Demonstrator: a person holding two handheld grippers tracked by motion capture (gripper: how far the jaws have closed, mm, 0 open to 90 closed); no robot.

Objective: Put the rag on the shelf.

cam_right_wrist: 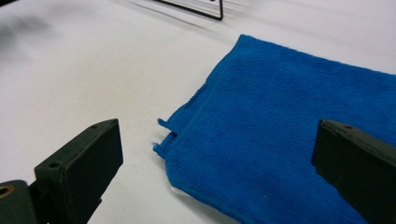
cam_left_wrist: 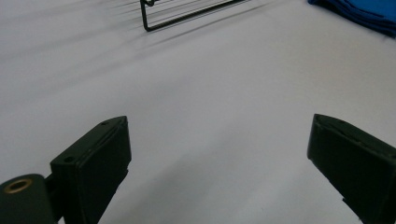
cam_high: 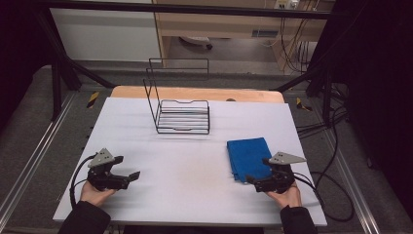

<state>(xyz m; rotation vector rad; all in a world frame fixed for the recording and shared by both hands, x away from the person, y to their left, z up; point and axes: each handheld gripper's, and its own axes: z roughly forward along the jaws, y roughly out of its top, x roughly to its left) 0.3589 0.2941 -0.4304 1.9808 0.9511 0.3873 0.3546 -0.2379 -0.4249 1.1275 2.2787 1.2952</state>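
The right gripper (cam_high: 257, 183), a black two-jaw tool with a grey three-cornered plate on top, is held low over the table with its jaws spread wide and nothing between the pads. Directly ahead of those jaws and reaching under the space between them lies the folded blue terry-cloth towel (cam_right_wrist: 289, 135), a soft rectangle with a looped, nubby pile and a stitched hem along its edge; a small frayed tab sticks out at the corner nearest the gripper's left-hand jaw. In the high view the towel (cam_high: 248, 157) lies flat, its near edge just beside the right gripper's tips.

The left gripper (cam_high: 127, 176), of the same black build, hovers well apart from the towel, its jaws likewise wide and holding nothing, over bare surface. Ahead of both tools, farther across the table, stands the thin black wire rack (cam_high: 182, 116), a shallow basket of parallel rods with a tall rectangular wire back. Everything rests on the smooth, matte white tabletop (cam_high: 185, 165), which has a pale wooden edge at its far side.
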